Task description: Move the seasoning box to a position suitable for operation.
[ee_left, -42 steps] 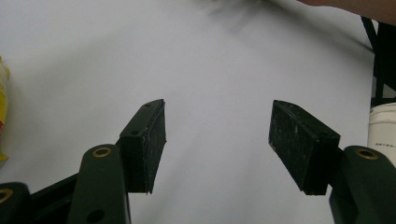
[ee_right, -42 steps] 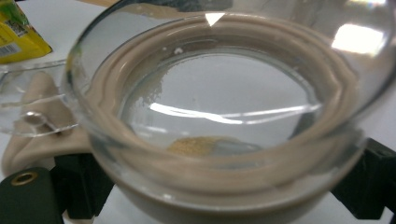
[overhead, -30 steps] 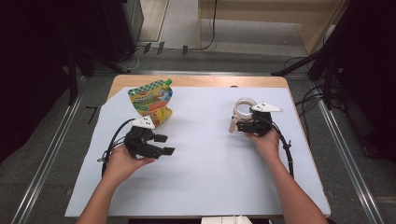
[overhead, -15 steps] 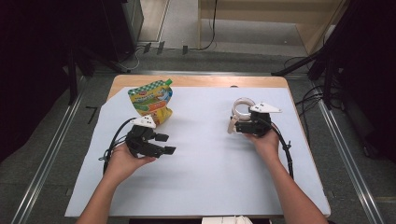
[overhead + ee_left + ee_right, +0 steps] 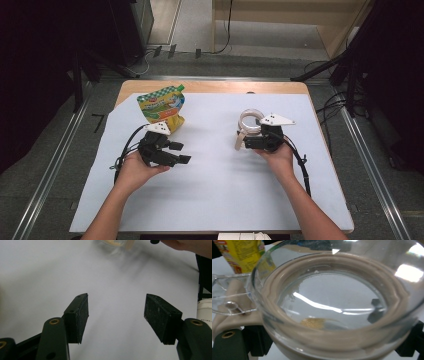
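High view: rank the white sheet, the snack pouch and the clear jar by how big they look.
1. white sheet, by far the largest.
2. snack pouch.
3. clear jar, partly hidden behind the right tongs, so its full size is unsure.

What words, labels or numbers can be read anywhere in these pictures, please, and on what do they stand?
None can be read with certainty.
Pouch: a red brand patch and a white band of print in the high view, too small to read.
Pouch: small dark print on yellow in the right gripper view, blurred.
White tub: a line of fine print at the left gripper view's edge, too small.
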